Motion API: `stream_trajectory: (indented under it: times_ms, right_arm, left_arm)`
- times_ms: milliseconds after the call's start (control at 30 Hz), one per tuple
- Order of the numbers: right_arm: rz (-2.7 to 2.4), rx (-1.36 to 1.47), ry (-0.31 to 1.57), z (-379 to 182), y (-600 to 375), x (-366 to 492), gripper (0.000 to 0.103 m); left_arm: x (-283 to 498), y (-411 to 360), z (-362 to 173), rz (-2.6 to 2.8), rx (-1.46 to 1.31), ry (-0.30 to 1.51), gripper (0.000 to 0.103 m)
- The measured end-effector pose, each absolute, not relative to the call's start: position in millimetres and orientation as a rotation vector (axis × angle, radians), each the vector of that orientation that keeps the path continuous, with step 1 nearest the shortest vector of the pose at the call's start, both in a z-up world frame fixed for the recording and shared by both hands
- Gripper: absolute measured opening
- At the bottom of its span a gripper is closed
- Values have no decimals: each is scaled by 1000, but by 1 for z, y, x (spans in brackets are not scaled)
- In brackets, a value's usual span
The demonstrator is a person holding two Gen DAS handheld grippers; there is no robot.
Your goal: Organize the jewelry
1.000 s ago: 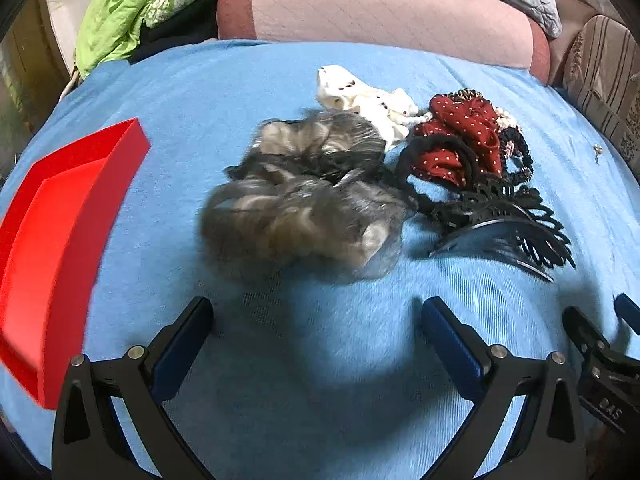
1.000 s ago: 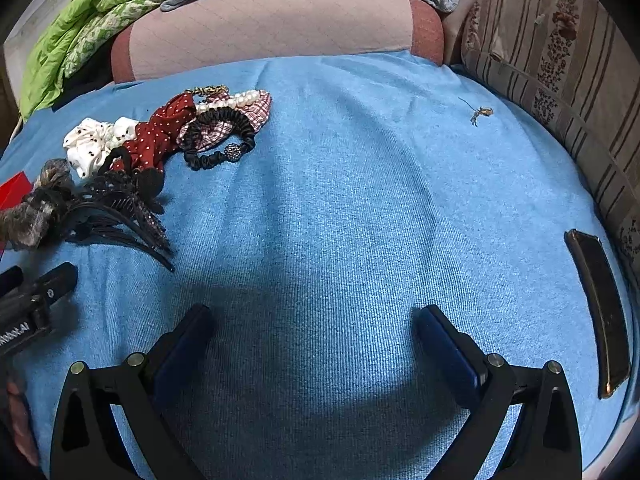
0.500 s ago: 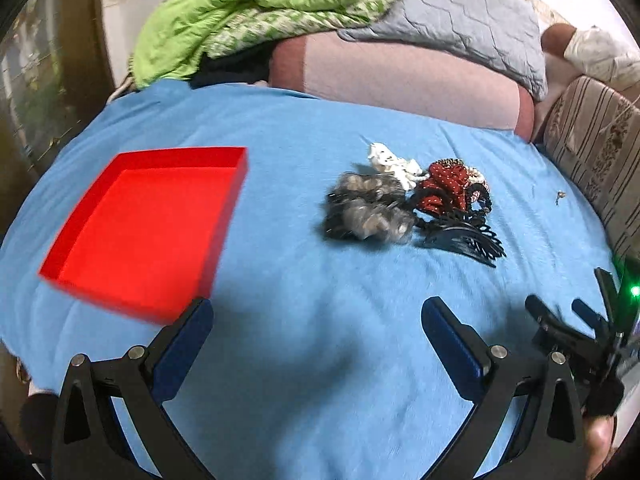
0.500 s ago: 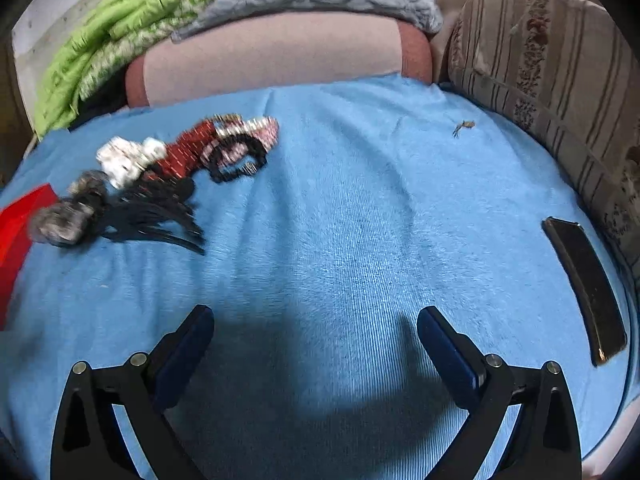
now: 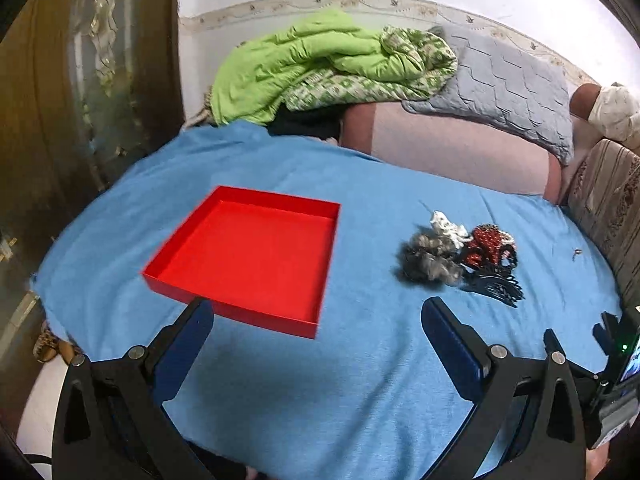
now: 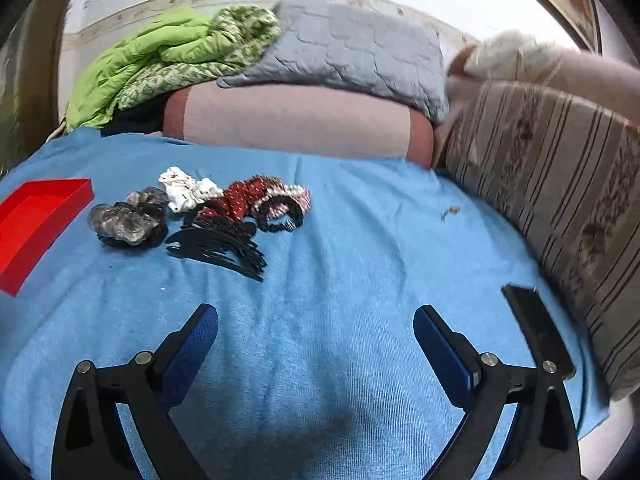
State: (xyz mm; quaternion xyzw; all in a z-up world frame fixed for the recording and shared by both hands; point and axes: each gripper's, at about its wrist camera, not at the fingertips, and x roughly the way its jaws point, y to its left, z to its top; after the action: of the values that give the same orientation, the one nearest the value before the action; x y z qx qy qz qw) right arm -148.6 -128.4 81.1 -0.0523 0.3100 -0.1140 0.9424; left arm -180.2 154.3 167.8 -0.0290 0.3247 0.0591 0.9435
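Grippers, both of them, hang above the blue knitted blanket (image 5: 360,360) with blue-padded fingers spread wide and nothing between them: the left gripper (image 5: 316,328) sits just nearer than the shallow red square tray (image 5: 256,256), the right gripper (image 6: 316,332) over bare cloth. Left to right, the jewelry heap lies beside the tray, apart from it: a grey gauzy scrunchie (image 6: 124,222), a white spotted scrunchie (image 6: 186,192), a black claw hair clip (image 6: 218,246), a red dotted scrunchie (image 6: 244,196), a black beaded hair tie (image 6: 280,218). Only the left view shows the whole tray; only the right shows a dark flat phone (image 6: 536,328) by the striped cushion (image 6: 560,200).
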Motion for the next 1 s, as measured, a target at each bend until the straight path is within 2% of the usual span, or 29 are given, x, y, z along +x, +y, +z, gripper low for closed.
stream_trajectory:
  times_ms: [333, 1000]
  right_arm:
    - [-190, -133, 592, 90, -113, -158, 100]
    - [-118, -124, 555, 107, -92, -160, 100]
  left_arm:
    - [-197, 136, 183, 105, 48, 618, 103]
    - [-204, 137, 189, 104, 18, 610, 103]
